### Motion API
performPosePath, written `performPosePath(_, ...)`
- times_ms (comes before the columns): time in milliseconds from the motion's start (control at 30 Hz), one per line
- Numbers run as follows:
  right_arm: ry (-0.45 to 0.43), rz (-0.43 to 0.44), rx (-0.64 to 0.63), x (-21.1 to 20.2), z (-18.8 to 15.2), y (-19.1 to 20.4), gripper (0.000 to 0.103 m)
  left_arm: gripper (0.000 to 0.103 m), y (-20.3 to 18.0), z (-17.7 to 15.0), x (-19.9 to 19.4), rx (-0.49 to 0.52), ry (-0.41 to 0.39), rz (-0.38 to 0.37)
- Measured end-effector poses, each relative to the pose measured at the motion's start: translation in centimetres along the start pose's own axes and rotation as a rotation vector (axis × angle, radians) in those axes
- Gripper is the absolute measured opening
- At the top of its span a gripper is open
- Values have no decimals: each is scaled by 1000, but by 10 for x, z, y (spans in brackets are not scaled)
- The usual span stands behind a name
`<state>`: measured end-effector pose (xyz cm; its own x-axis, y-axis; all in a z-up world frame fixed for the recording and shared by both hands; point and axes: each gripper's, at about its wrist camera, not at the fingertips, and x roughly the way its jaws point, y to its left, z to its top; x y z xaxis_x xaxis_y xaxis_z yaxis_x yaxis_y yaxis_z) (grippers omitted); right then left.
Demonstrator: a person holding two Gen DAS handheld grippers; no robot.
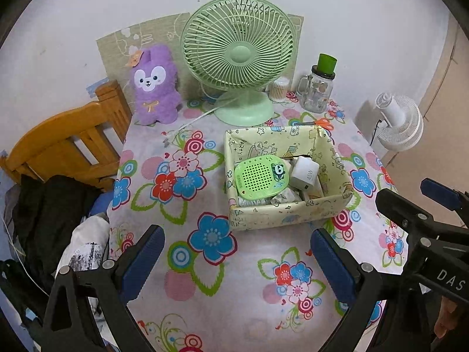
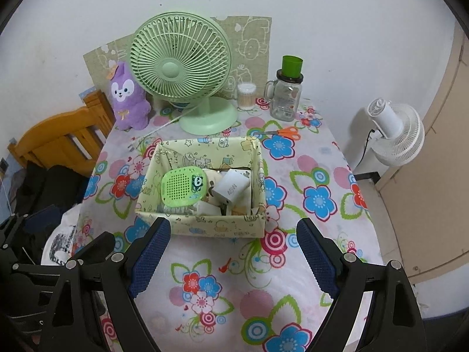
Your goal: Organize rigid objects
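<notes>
Two wrist views over a tabletop covered by a flowered cloth. The left gripper hangs above the near part of the tabletop with its jaws spread wide and nothing between them; the right gripper does likewise, jaws wide apart and empty. The box, a shallow open container with cartoon-printed pale yellow walls, stands on the tabletop beyond both pairs of jaws, apart from them. In the left wrist view it lies ahead and toward the right finger; in the right wrist view its near wall sits just past the fingertips, nearer the left finger. Inside the box lie a green perforated case with a panda sticker, at the left, and a white charger to its right, tilted over other small items that cannot be made out. Along the far edge stand a purple plush toy, a green desk fan, a tub of cotton swabs and a glass jar with a green cup on top. Orange-handled scissors lie flat between jar and box. A wooden chair stands left of the tabletop.
</notes>
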<state>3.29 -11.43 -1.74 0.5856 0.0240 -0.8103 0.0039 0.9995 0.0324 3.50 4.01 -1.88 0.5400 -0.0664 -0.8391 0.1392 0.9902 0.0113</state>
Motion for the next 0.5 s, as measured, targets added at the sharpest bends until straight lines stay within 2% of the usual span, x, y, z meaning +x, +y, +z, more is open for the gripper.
performPosePath(500,-64,38,-35,-36,-6,-23,90,102,-25,-9,-35,-13,-48,42)
